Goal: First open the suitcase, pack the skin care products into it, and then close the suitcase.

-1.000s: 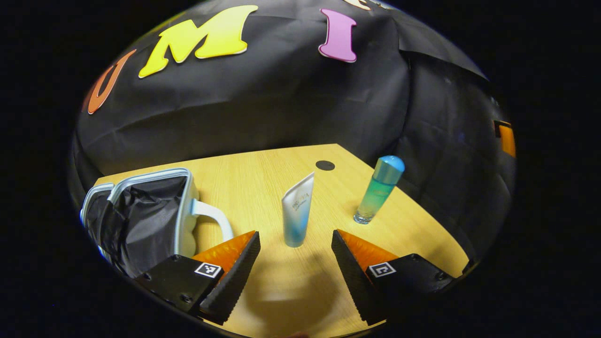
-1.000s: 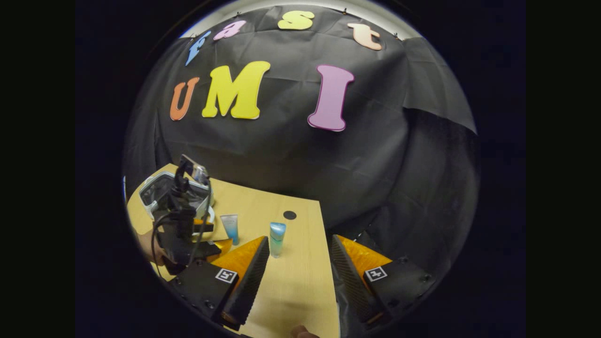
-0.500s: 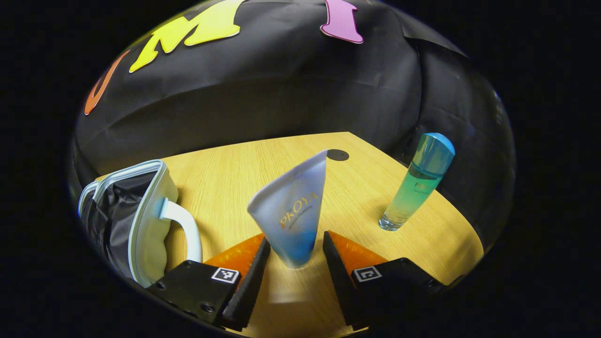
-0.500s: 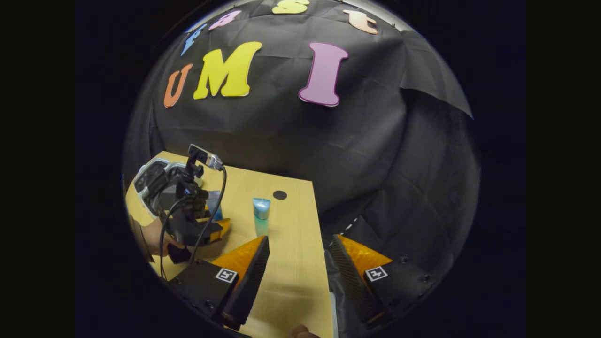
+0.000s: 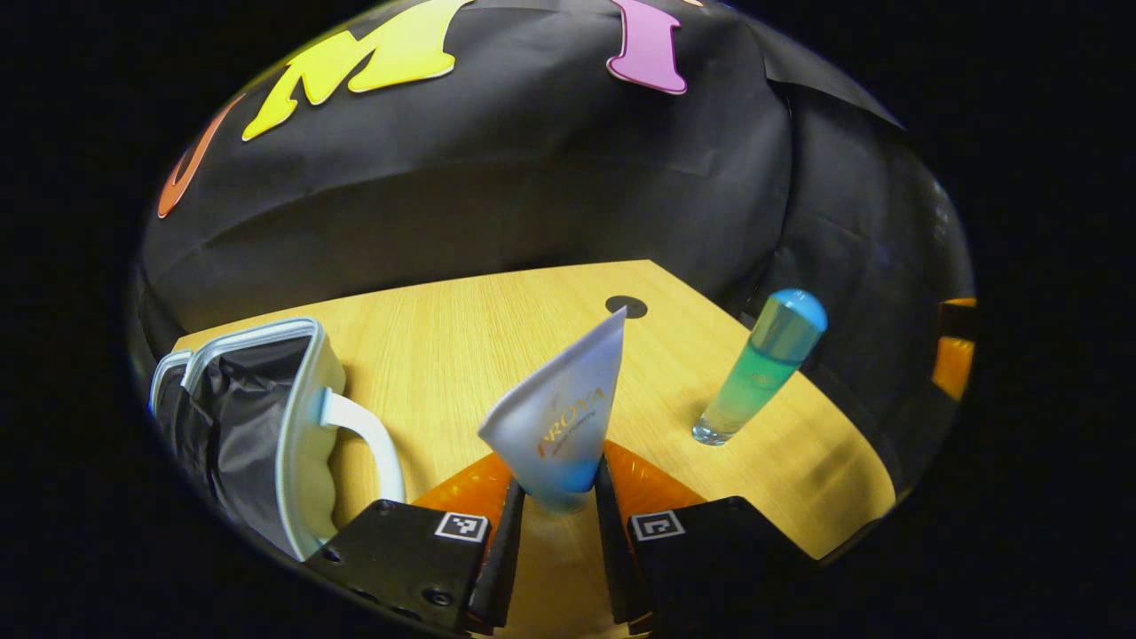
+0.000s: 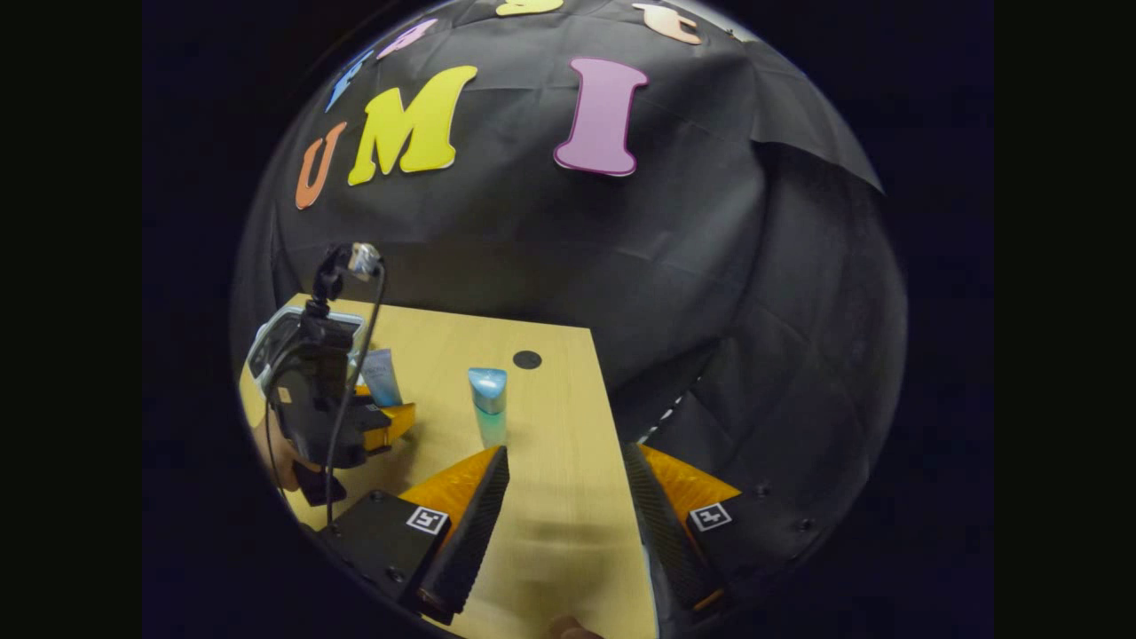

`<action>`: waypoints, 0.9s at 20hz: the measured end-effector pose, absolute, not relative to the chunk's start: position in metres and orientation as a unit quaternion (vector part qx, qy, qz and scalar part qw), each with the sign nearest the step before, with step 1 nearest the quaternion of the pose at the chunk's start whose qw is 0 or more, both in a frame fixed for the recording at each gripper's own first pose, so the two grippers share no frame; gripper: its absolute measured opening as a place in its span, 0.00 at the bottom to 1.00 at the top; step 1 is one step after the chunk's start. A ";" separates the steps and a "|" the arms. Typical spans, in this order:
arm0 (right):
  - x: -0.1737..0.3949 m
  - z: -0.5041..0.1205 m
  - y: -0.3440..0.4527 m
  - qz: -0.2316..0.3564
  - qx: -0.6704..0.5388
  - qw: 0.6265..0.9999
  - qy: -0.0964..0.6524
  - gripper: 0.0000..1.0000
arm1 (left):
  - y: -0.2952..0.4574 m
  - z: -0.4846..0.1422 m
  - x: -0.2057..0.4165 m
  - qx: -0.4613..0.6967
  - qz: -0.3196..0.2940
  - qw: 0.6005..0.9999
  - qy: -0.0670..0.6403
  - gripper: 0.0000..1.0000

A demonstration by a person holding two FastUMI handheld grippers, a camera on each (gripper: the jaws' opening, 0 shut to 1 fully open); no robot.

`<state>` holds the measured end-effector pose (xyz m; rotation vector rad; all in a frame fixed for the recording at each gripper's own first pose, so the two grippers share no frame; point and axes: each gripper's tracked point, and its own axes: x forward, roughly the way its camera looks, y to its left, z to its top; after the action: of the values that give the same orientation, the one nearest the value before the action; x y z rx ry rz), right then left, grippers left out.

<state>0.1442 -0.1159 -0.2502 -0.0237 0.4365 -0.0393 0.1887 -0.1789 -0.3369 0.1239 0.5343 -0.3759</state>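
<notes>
Hand-held grippers showing: two, the left hand-held gripper (image 5: 557, 541) and the right hand-held gripper (image 6: 564, 524); suitcases lying open: one suitcase (image 5: 257, 426); skin care products standing by: two, one tube (image 5: 564, 417) and one bottle (image 5: 759, 366); benches carrying them: one bench (image 5: 461, 337).

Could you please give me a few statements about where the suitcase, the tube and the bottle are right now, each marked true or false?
1. The left hand-held gripper is closed on the tube. True.
2. The suitcase is zipped shut. False: it lies open, its dark lining showing.
3. The bottle stands upright on the table. True.
4. The right hand-held gripper holds the bottle. False: its fingers are apart with nothing between them.
5. The tube lies inside the suitcase. False: it is outside, between the left gripper's fingers.
</notes>
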 end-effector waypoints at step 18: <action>0.272 -0.351 -0.038 -0.012 0.041 0.968 0.247 0.81 | 0.017 -0.237 0.031 0.013 0.001 0.965 0.262 0.44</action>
<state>0.2721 -0.0377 -0.3513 0.0838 0.4983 -0.0243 0.0309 0.0172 -0.2372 0.0262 0.5292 0.0025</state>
